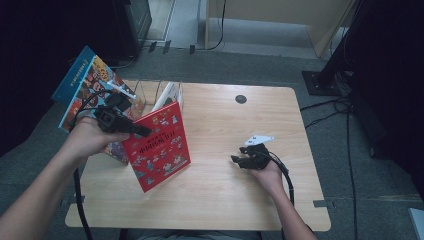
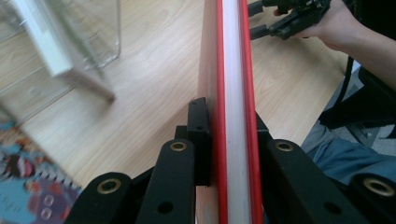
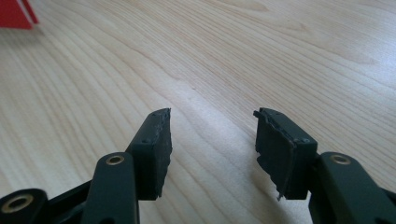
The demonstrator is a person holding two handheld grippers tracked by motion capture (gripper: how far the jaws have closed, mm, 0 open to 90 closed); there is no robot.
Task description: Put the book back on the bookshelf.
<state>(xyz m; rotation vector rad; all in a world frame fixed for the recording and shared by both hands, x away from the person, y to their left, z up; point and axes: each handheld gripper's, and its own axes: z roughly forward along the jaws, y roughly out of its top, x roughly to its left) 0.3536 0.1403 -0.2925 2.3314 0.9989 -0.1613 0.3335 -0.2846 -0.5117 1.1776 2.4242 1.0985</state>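
A light wooden table (image 1: pixel 220 195) stands on a grey floor, with dark equipment at both sides.

Left gripper (image 1: pixel 131 128): the jaws are clamped on the red book (image 1: pixel 158 145), one pad on each cover, as the left gripper view shows (image 2: pixel 232 154). The book hangs tilted above the left half of the table, its lower corner near or on the surface; contact cannot be told. Behind it stands a clear rack (image 1: pixel 150 92) holding a white book (image 1: pixel 167 95), with a blue book (image 1: pixel 85 85) leaning at its left.

Right gripper (image 3: pixel 212 140): the jaws stand apart with nothing between them, low over bare wood, well clear of the red book.

Step in hand, as judged: carrying the red book away from the rack to lay it on the table.

Procedure:
1. Keep the left grip firm; the pads sit near one edge, so the book can pivot.
2. Lower the far corner first, then tip the book flat.
3. Keep the free edge clear of the rack.
4. Use the right gripper to steady the free edge if the book swings.
5. Release only once the cover rests on the wood.
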